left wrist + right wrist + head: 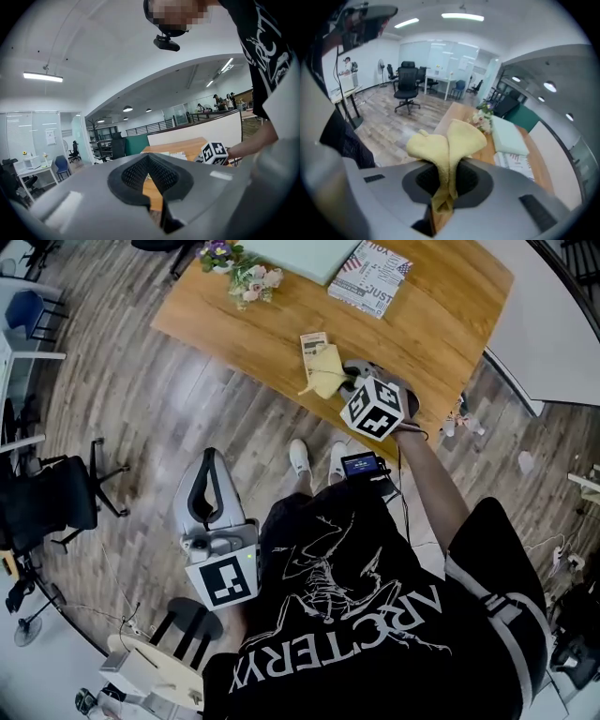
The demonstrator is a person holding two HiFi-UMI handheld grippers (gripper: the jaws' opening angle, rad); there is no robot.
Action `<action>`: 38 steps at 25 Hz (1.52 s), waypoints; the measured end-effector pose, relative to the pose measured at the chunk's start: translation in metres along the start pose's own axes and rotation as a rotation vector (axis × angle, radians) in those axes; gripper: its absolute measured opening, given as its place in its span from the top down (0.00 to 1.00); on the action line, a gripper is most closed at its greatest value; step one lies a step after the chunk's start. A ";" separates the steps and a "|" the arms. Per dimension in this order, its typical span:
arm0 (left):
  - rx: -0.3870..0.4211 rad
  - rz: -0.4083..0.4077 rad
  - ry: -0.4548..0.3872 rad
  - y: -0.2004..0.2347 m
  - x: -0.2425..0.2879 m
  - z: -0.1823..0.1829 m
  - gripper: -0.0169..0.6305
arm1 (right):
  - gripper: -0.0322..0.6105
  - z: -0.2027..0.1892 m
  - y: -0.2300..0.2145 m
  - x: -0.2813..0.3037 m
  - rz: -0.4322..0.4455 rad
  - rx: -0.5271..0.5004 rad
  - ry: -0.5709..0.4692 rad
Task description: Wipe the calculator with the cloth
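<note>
Overhead, the black shirt (356, 615) reads ARC'TERYX and a booklet (370, 276) on the bench (441, 324) shows JUST. The right gripper (345, 381) holds the yellow cloth (325, 371) over the bench's near edge. In the left gripper view, the left gripper (148, 157) is closed on nothing. In the right gripper view, the jaws pinch the cloth (450, 140), with flowers (483, 117) on the bench beyond

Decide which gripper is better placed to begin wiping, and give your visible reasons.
Right. The right gripper is shut on the yellow cloth and held over the wooden table's edge. The left gripper is shut on nothing, low beside the person's leg, off the table.
</note>
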State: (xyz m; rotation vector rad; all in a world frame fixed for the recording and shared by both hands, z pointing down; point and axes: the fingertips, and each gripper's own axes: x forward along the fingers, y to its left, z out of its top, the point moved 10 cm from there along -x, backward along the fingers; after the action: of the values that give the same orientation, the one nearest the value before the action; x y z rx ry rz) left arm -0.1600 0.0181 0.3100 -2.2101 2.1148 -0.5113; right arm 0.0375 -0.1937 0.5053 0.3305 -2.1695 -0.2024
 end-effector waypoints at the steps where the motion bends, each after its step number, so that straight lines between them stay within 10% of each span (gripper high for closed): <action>1: 0.001 -0.011 -0.004 -0.001 0.003 0.001 0.96 | 0.87 0.005 -0.005 -0.019 -0.042 0.027 -0.049; 14: 0.108 -0.188 -0.143 -0.025 0.042 0.035 0.96 | 0.87 0.046 -0.005 -0.193 -0.383 0.355 -0.839; 38: 0.047 -0.229 -0.245 -0.012 0.062 0.046 0.96 | 0.87 0.062 0.009 -0.206 -0.470 0.381 -0.843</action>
State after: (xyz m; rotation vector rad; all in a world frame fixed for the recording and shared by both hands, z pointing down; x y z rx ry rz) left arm -0.1350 -0.0507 0.2823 -2.3630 1.7265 -0.2776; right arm 0.1002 -0.1201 0.3124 1.1425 -2.9275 -0.2100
